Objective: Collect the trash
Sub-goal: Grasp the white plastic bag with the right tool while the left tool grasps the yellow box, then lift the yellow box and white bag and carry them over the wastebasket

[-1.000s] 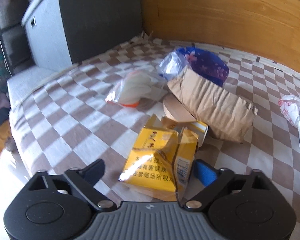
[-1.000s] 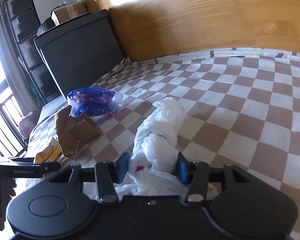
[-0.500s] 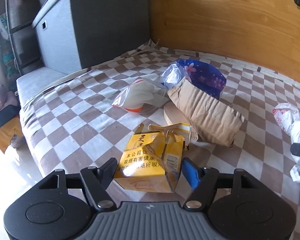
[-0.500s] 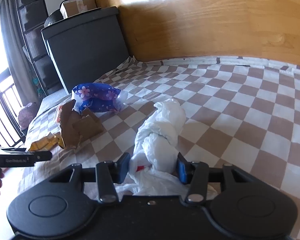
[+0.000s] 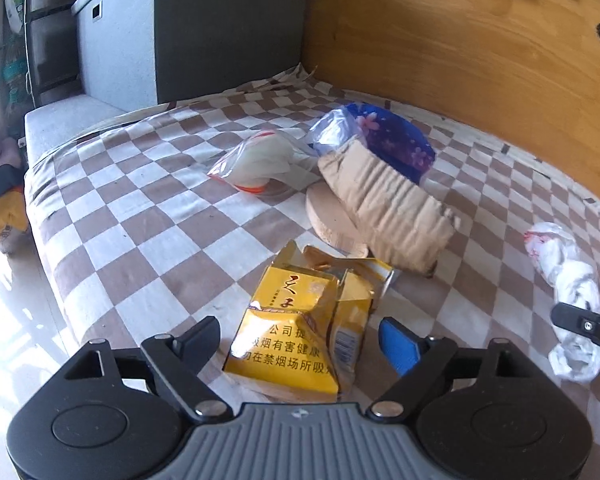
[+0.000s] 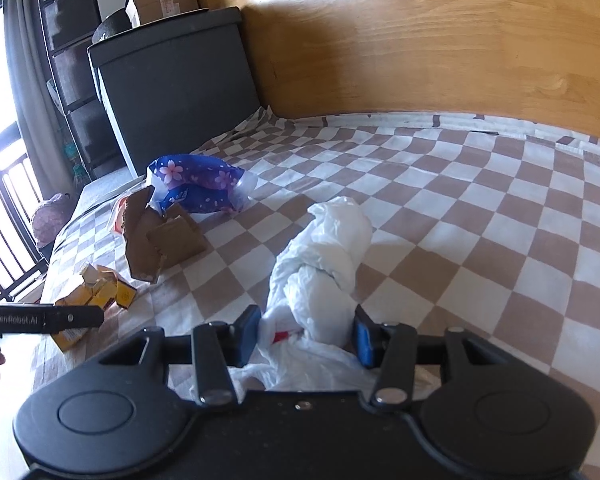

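A yellow carton point(image 5: 300, 332) is straddled by the left tongs point(image 5: 300, 340) — jaws just widened, untouched — while a white plastic bag point(image 6: 320, 280) is pinched by the right tongs point(image 6: 306, 336).

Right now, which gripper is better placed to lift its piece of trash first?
Right. The right gripper pads already press the white plastic bag; the left gripper stands open around the yellow carton, just reopened.

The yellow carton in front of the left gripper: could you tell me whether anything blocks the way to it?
Nothing visible does. The yellow carton already lies between the open fingers of the left gripper, whose jaws have just been opening, with bare cloth on both sides. The brown paper bag lies beyond it, out of the way.
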Demonstrator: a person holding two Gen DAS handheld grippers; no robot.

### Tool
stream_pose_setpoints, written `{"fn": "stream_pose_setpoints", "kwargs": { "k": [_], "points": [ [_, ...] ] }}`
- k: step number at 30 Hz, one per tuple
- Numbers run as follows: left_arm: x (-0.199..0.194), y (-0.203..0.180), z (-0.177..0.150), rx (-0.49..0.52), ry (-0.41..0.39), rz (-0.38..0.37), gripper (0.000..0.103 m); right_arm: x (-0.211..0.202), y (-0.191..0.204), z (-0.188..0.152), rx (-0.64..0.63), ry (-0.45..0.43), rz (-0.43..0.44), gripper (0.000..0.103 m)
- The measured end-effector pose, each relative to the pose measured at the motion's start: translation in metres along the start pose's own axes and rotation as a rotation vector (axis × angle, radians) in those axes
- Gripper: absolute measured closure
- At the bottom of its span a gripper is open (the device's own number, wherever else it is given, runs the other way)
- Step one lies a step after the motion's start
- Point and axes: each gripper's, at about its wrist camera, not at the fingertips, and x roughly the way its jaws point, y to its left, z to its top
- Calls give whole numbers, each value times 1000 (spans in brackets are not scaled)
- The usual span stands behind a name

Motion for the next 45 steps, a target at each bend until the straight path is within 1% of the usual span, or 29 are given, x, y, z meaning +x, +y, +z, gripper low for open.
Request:
{"fn": "stream_pose_setpoints", "kwargs": {
  "k": [1, 2, 3, 6, 9, 10, 11, 13, 16, 18, 23, 27, 31, 36, 40, 45],
  "points": [
    [2, -1, 2, 11, 6, 16, 24, 0, -1, 0, 3, 0, 3, 54],
    [4, -2, 3, 15, 10, 22, 34, 1, -1, 0, 6, 1, 6, 54],
    [4, -2, 3, 12, 5, 21, 39, 0, -2, 0, 9, 1, 8, 54],
    [2, -5, 3, 11, -3, 23, 41, 0, -3, 0, 14, 2, 13, 54],
    [-3, -8, 2, 14, -24, 41, 46, 0, -2, 0, 6, 3, 7, 54],
    [-5, -8, 2, 8, -31, 42, 56, 0, -1, 0, 0, 4, 2, 54],
    [-8, -7, 2, -6, -43, 40, 60, -1, 1, 0, -10, 4, -4, 55],
    [-14, -6, 1, -27, -50, 48, 60, -1, 4, 0, -27, 5, -17, 55],
    [-20, -6, -2, -18, -51, 56, 60, -4, 7, 0, -37, 10, -33, 55],
    [-25, -4, -6, -32, -58, 53, 60, -7, 9, 1, -43, 8, -42, 55],
    [-47, 2, -11, -69, -98, 55, 60, -22, 19, 5, -75, -6, -53, 55],
    [-72, 10, -14, -92, -137, 76, 61, -34, 36, 11, -118, -24, -53, 55],
    [-98, 22, -18, -106, -176, 115, 61, -45, 63, 17, -173, -46, -29, 55],
    [-129, 47, -27, -145, -205, 155, 61, -50, 104, 21, -250, -53, 6, 55],
    [-153, 70, -39, -170, -228, 200, 61, -52, 142, 19, -305, -54, 55, 55],
    [-180, 104, -57, -214, -233, 264, 61, -52, 193, 10, -367, -41, 120, 55]
  ]
}}
